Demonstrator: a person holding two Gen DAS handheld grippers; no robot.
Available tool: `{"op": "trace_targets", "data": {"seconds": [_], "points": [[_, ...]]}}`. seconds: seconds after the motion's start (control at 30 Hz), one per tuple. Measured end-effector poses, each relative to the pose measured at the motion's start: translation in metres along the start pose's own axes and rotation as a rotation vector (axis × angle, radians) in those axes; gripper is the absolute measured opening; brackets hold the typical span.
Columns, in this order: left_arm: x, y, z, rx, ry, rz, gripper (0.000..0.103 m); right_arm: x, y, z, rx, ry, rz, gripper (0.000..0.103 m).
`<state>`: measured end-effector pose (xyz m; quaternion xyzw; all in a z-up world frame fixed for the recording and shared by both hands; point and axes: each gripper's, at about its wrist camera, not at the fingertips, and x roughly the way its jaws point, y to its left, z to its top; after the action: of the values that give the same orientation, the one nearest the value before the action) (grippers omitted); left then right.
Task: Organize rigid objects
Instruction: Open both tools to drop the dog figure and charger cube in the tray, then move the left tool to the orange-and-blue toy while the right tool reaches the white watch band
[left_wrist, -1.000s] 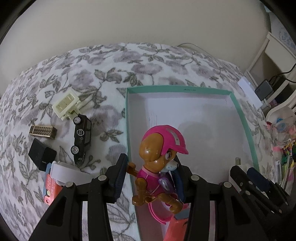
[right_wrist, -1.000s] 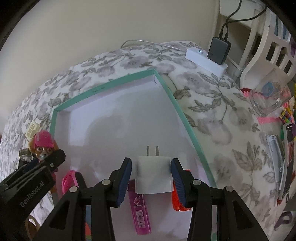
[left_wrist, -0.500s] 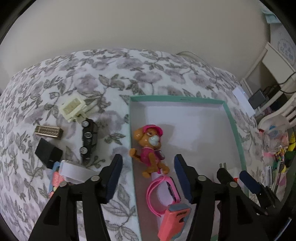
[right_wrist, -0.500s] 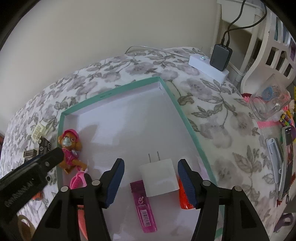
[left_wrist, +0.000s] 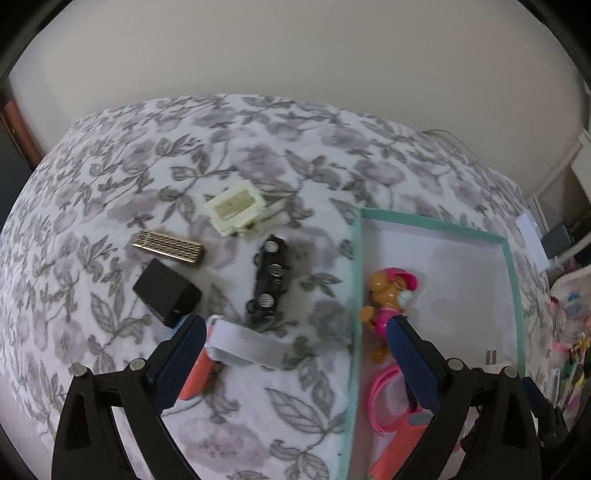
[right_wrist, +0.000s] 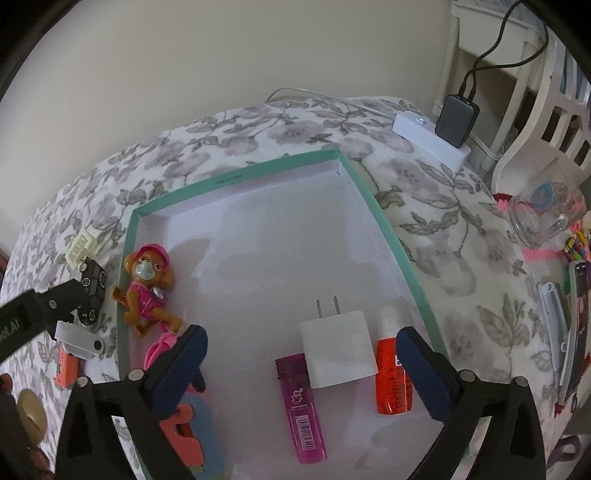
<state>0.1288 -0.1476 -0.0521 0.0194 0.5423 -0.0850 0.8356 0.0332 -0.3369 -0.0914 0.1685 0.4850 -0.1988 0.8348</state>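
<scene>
My left gripper (left_wrist: 295, 354) is spread wide with nothing between its fingers, over the bedspread (left_wrist: 258, 147); the toy car (left_wrist: 269, 284) lies at 12 o'clock. My right gripper (right_wrist: 301, 350) is released too, above the tray (right_wrist: 236, 177). The charger (right_wrist: 338, 349) lies flat between its fingers, the toy dog (right_wrist: 147, 288) at 10 o'clock.
</scene>
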Motion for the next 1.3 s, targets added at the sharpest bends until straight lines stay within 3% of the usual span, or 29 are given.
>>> {"op": "trace_targets", "data": {"seconds": [0.1,0.27,0.57,0.83,1.1,1.3], "points": [[-0.001,0.016,0.006,-0.038,0.013,-0.025,0.098,0.001,0.004,-0.001,-0.010,0.003,0.000,0.103],[-0.008,0.044,0.015,-0.082,0.030,-0.005,0.098,-0.003,0.014,0.000,-0.024,0.004,0.011,0.103],[-0.034,0.114,0.024,-0.179,0.007,0.078,0.098,-0.051,0.062,0.018,-0.045,-0.103,0.143,0.103],[-0.042,0.159,0.021,-0.275,0.000,0.117,0.098,-0.047,0.129,0.013,-0.180,-0.045,0.210,0.103],[-0.008,0.164,0.009,-0.324,0.116,0.089,0.098,-0.020,0.169,-0.005,-0.248,0.037,0.264,0.102],[0.024,0.172,-0.003,-0.379,0.214,0.066,0.098,0.001,0.186,-0.013,-0.266,0.079,0.284,0.096]]}}
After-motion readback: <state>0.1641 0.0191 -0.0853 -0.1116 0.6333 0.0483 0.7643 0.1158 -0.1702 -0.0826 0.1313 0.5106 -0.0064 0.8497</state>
